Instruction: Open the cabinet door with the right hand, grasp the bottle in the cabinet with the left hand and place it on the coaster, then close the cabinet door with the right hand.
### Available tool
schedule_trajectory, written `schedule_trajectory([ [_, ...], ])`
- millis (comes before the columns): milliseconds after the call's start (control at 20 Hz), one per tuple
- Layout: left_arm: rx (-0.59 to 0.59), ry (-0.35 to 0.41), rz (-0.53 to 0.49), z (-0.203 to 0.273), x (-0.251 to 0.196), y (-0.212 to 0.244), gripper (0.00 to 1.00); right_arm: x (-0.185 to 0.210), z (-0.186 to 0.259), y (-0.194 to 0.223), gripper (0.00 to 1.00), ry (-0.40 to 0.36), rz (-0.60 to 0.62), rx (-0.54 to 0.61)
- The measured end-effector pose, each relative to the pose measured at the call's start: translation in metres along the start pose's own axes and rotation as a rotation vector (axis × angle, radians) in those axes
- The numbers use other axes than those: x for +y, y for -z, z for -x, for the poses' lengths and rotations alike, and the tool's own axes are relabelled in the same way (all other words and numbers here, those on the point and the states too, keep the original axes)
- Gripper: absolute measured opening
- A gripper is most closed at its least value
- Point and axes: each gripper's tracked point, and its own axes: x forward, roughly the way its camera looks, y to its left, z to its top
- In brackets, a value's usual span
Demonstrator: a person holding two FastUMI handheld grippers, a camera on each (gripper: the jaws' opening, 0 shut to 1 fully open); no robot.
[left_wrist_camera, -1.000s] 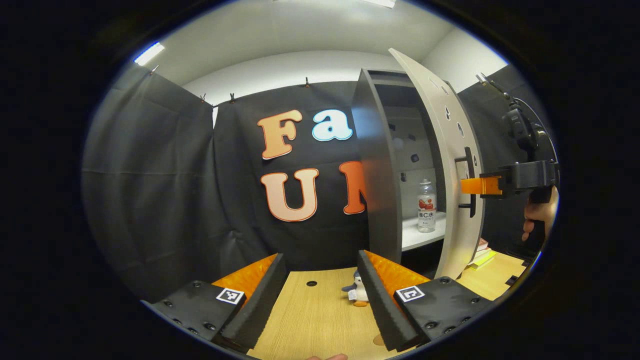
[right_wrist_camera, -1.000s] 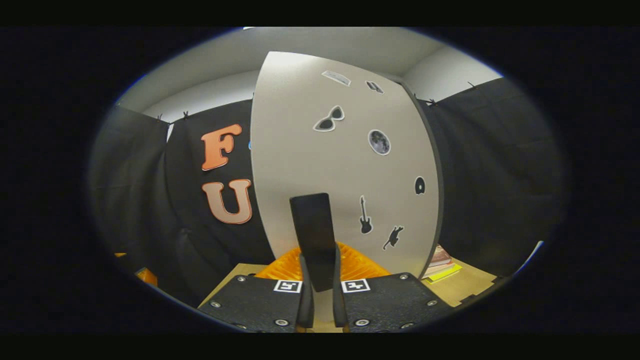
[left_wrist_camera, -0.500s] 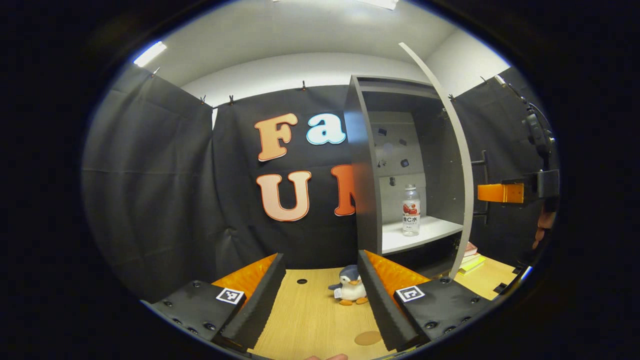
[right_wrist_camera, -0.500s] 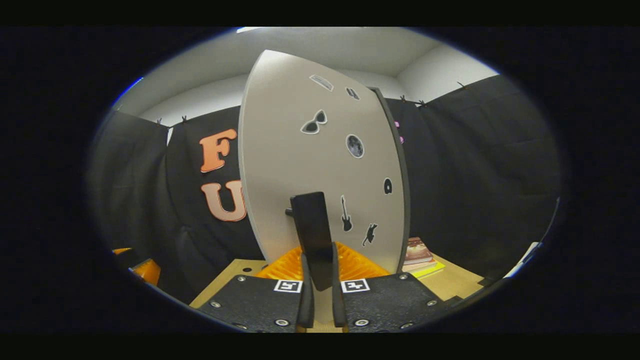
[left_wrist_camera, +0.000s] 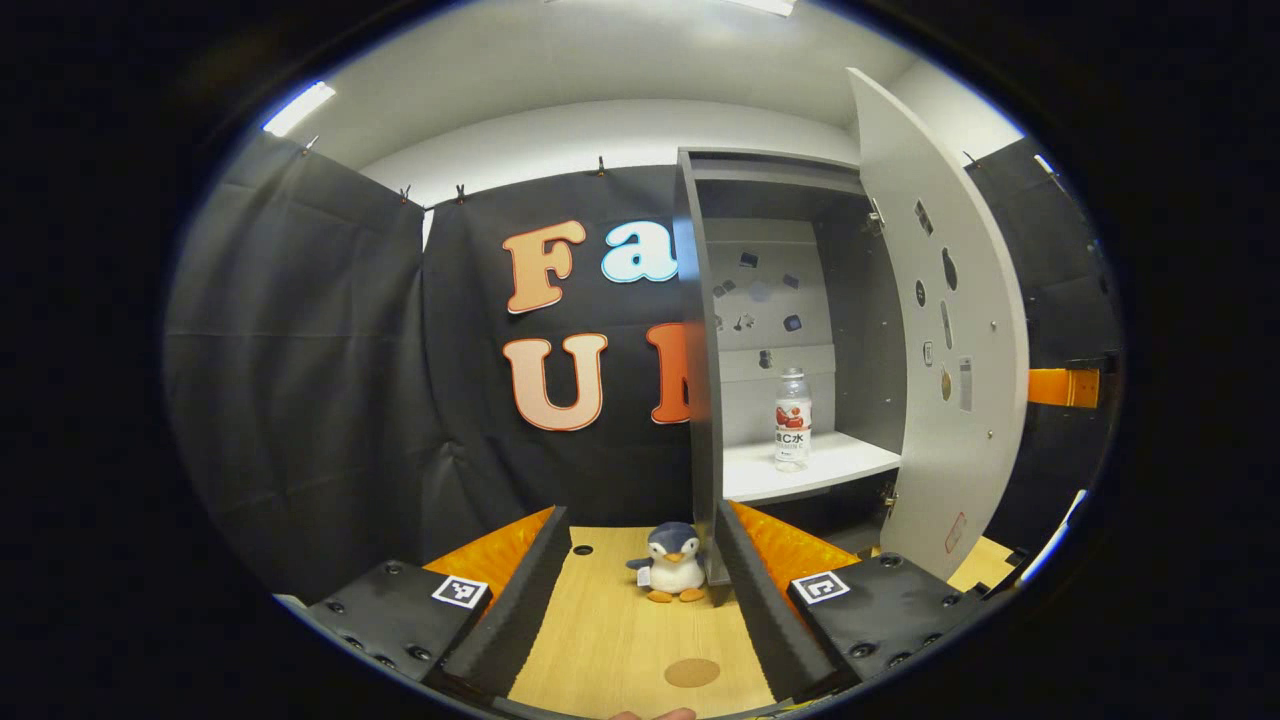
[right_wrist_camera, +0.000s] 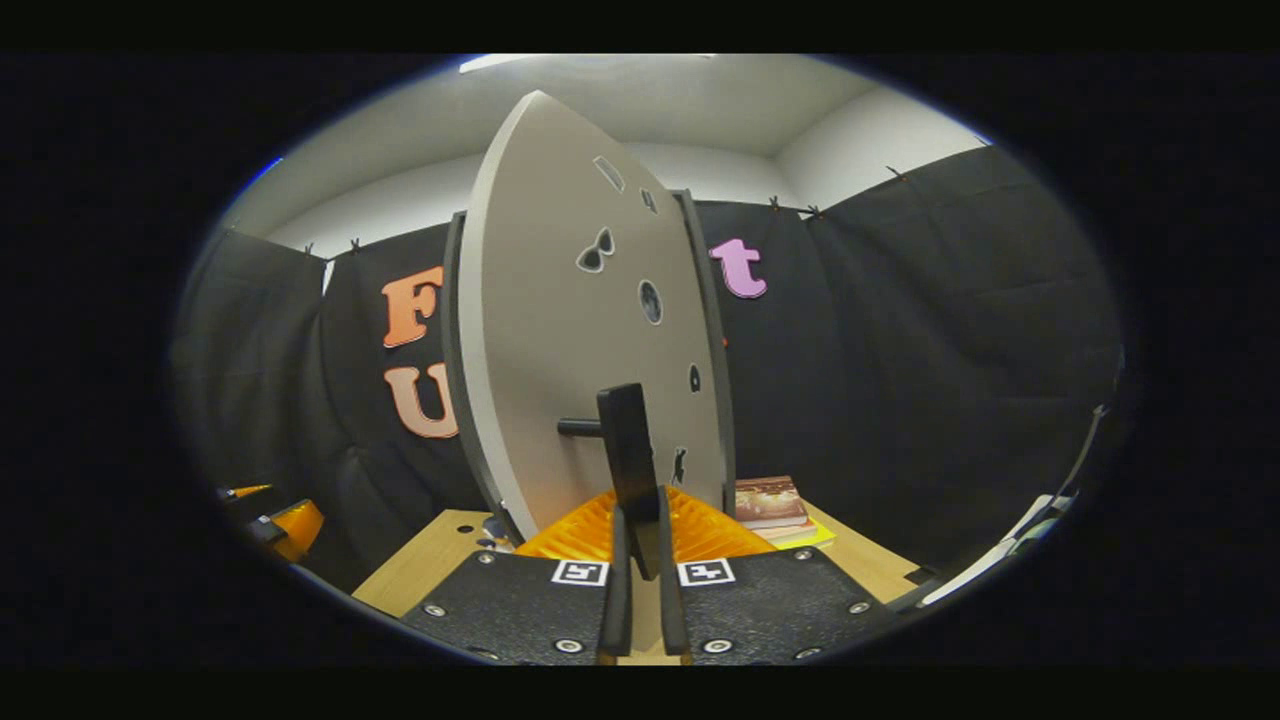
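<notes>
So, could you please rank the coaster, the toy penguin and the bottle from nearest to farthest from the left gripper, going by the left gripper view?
1. The coaster, on the table just ahead of the left gripper, slightly right.
2. The toy penguin, farther along the table, by the cabinet's near edge.
3. The bottle, upright on the cabinet shelf, up and to the right.

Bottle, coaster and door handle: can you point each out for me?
Bottle (left_wrist_camera: 792, 418): left gripper view, on its label.
Coaster (left_wrist_camera: 692, 672): left gripper view, middle of the brown disc.
Door handle (right_wrist_camera: 628, 450): right gripper view, on the black bar above the right gripper (right_wrist_camera: 640, 590).
</notes>
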Motion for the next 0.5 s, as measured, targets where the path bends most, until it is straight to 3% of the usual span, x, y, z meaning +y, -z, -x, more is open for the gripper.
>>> schedule_trajectory([
  [50,0.005,0.001,0.007,0.000,-0.006,0.001,0.95,-0.004,0.003,0.000,0.09,-0.001,0.001,-0.002],
  [500,0.005,0.002,0.025,0.006,-0.047,0.000,0.95,-0.078,0.005,0.004,0.11,-0.024,0.005,0.006],
])
